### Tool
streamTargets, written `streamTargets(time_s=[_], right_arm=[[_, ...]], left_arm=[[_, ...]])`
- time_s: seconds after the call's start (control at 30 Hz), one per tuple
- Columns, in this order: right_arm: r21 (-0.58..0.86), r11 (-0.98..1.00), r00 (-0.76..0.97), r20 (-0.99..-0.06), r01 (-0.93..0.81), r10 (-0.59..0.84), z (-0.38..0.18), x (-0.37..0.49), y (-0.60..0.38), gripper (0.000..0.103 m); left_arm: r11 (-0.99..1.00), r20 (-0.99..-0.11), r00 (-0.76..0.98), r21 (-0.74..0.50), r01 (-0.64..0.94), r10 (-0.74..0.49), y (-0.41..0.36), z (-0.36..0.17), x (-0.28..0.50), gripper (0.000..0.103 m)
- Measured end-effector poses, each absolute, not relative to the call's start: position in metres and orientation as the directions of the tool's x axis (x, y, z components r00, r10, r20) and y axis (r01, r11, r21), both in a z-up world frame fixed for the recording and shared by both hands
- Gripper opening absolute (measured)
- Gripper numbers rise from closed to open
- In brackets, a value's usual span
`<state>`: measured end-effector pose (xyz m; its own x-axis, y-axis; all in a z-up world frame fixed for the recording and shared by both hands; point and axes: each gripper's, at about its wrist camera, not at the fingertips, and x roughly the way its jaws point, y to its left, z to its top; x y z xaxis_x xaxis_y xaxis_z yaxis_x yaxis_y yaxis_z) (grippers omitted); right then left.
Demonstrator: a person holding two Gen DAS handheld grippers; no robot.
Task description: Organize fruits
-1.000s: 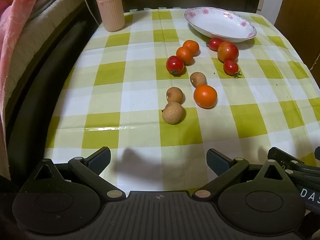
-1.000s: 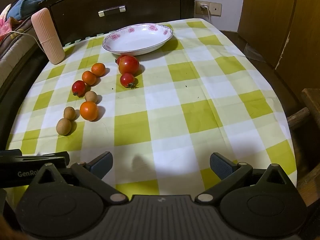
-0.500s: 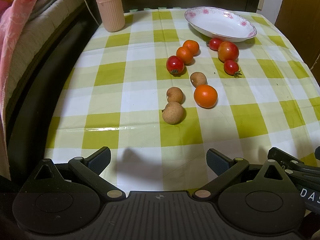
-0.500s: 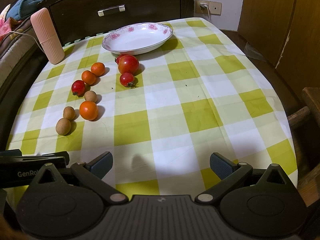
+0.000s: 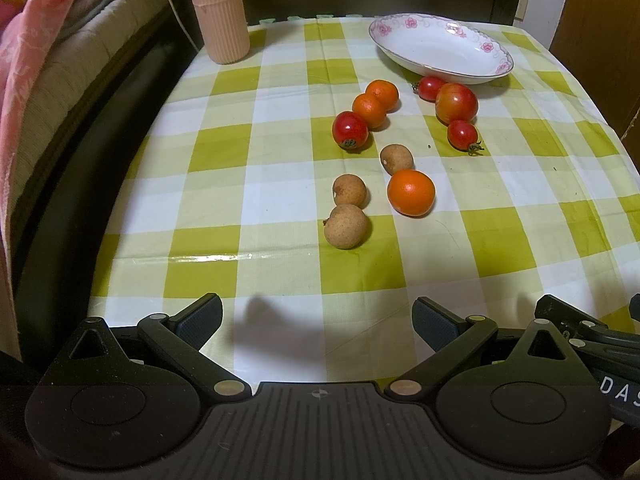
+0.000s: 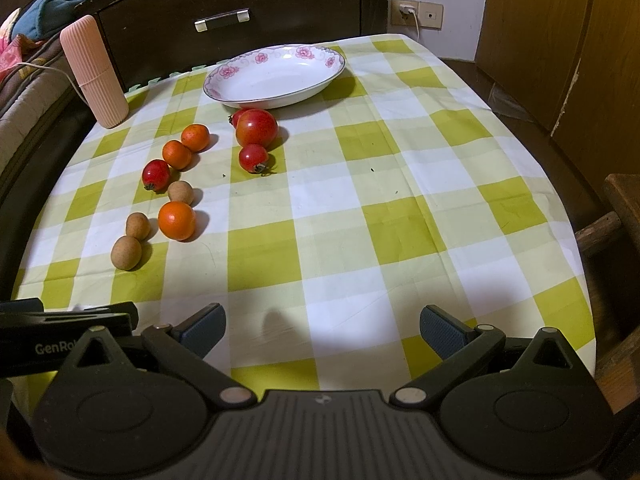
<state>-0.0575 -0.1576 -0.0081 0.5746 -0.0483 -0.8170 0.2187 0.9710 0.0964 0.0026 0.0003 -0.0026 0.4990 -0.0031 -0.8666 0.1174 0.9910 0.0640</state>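
Warm indoor light is falling from above onto the checked tablecloth, leaving the surroundings dim. Fruits are casting short soft shadows; a glare streak is shining along a fold. Each claw is throwing a faint shadow near the cloth's front edge. Fisheye distortion is bending the counter's edges; focus is staying sharp.

Ten fruits lie on the checked tablecloth: three oranges, the big one at about 4 o'clock of the group and two small ones at 12 o'clock. There are four tomatoes, one large and three small, mostly toward 2 o'clock, and three brown round fruits toward 6 o'clock. One flowered dish and one pink ribbed cylinder stand at the far edge, at 1 and 11 o'clock.
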Motion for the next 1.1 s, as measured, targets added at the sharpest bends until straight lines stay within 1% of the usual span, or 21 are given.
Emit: streamTargets(time_s=[0.77,1.1], right_arm=[[0.1,0.971,0.573,-0.818,0.218,-0.045,-0.0081,-0.0572,-0.1586,0.102],[0.098,0.973,0.569,-0.821,0.209,-0.04,-0.0122,-0.0543,-0.1545,0.102]], left_arm=[[0.991,-0.868,0.497,0.064,0.117,-0.003,0.0001,-0.0028,0.0024,0.1],[0.993,-0.874,0.485,0.059,0.102,0.002,0.0041,-0.0069,0.0038,0.098]])
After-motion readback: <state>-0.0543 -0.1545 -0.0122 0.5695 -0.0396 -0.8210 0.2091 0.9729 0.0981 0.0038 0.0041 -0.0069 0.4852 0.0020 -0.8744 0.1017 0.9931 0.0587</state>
